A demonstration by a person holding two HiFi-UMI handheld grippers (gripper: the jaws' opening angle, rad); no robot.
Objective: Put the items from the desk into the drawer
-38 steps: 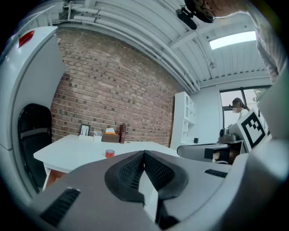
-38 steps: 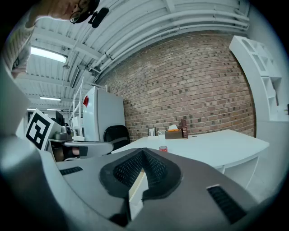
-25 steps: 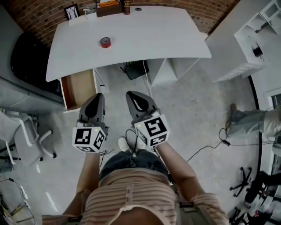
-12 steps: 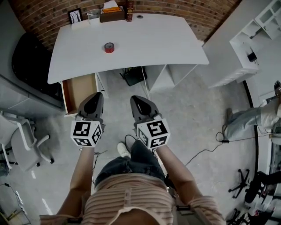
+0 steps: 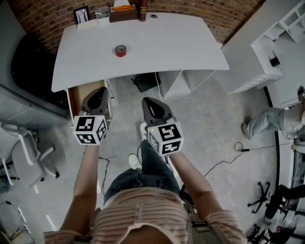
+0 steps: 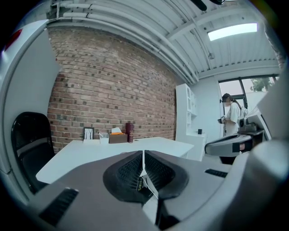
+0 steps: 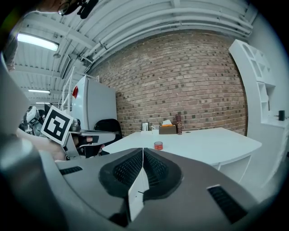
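Note:
A red tape roll [image 5: 120, 50] lies on the white desk [image 5: 171, 47]; the right gripper view has it too, as the tape roll [image 7: 158, 145]. Along the desk's back edge stand a picture frame [image 5: 82, 15], a tissue box [image 5: 123, 12] and a dark bottle [image 5: 142, 10]. An open wooden drawer [image 5: 76, 97] juts out under the desk's left end. My left gripper [image 5: 97, 95] hangs over that drawer, shut and empty, its jaws together [image 6: 143, 155]. My right gripper [image 5: 151, 106] is before the desk's front edge, shut with nothing in it [image 7: 142, 155].
A black chair [image 5: 28, 66] sits left of the desk and a white office chair [image 5: 26, 152] nearer me. White shelving [image 5: 276, 47] stands at the right. A person [image 6: 232, 115] stands near it; their legs [image 5: 267, 126] show on the floor. Cables [image 5: 228, 155] trail there.
Both grippers have moved forward toward the desk, the left one farther, to above the open drawer. Both stay shut.

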